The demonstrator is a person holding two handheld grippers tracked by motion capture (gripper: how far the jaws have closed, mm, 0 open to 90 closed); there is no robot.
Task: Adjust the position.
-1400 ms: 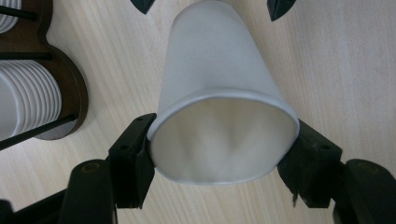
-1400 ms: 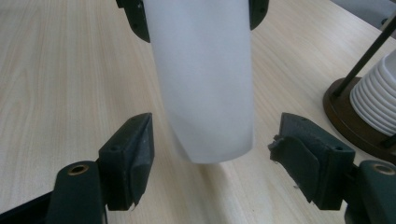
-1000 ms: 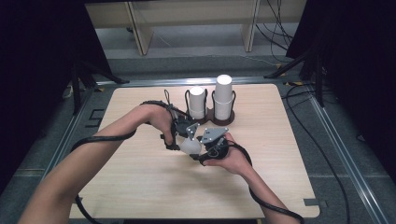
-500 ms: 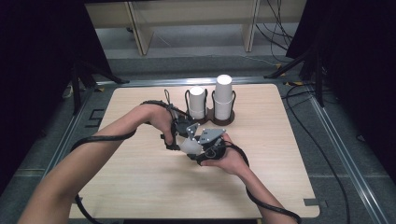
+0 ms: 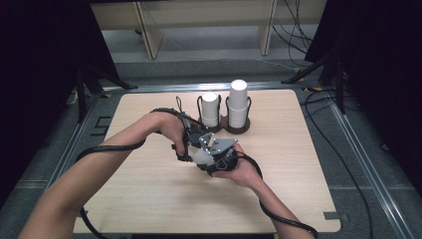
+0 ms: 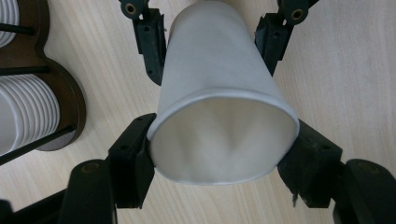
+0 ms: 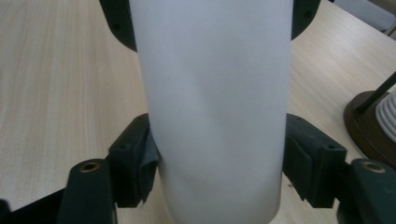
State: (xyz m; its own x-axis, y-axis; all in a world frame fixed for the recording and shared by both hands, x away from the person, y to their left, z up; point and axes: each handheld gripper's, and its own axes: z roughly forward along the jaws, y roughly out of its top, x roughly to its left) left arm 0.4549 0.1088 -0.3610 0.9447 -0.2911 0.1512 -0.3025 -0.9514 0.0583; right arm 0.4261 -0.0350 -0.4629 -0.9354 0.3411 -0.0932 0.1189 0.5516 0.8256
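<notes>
So I've got the white paper cup mid-frame, off the dark wooden 2-slot cup rack up top. Left gripper clamps its rim, right gripper just closed on its body. Placing it's left, I'd guess.

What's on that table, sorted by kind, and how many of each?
Loose white paper cup, held between both grippers: 1
Stacks of white cups in the holder: 2
Dark wooden cup holder: 1
Handheld grippers: 2
Total: 6
</notes>
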